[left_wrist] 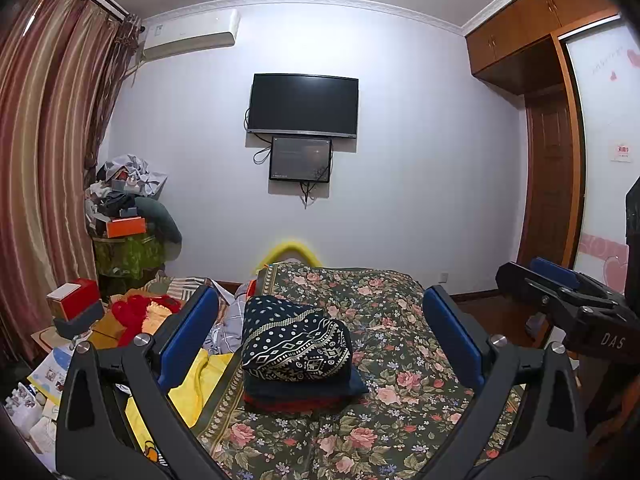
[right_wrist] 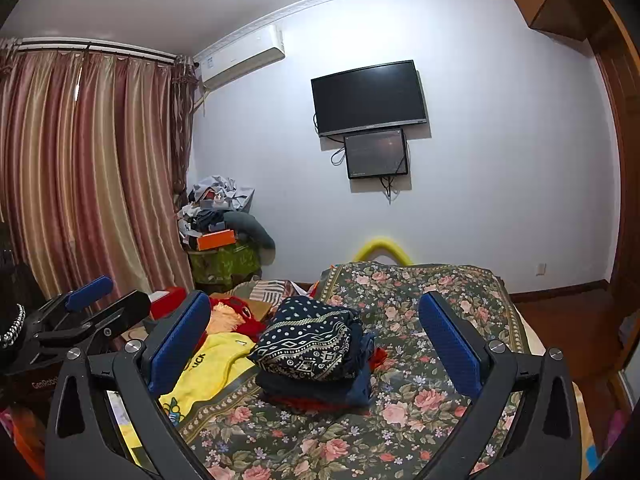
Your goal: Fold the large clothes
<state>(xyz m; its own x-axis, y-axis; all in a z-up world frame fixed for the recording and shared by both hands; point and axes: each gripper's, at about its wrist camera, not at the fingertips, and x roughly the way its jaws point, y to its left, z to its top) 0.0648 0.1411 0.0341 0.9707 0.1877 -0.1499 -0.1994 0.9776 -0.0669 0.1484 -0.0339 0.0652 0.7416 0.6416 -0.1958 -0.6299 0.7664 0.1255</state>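
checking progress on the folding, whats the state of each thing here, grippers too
left gripper: open, holding nothing
right gripper: open, holding nothing
patterned navy garment: folded, top of the stack
stack of clothes: folded, resting on the floral bedspread
yellow garment: unfolded, spread left of the stack
television: screen dark
curtains: drawn shut

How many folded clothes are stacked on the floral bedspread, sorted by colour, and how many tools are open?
Dark blue folded garment with white patterned print, on top: 1
Plain dark blue folded garment, in the middle: 1
Red folded garment, at the bottom: 1
Open tools, left tool and right tool: 2
Total: 3 folded clothes, 2 tools
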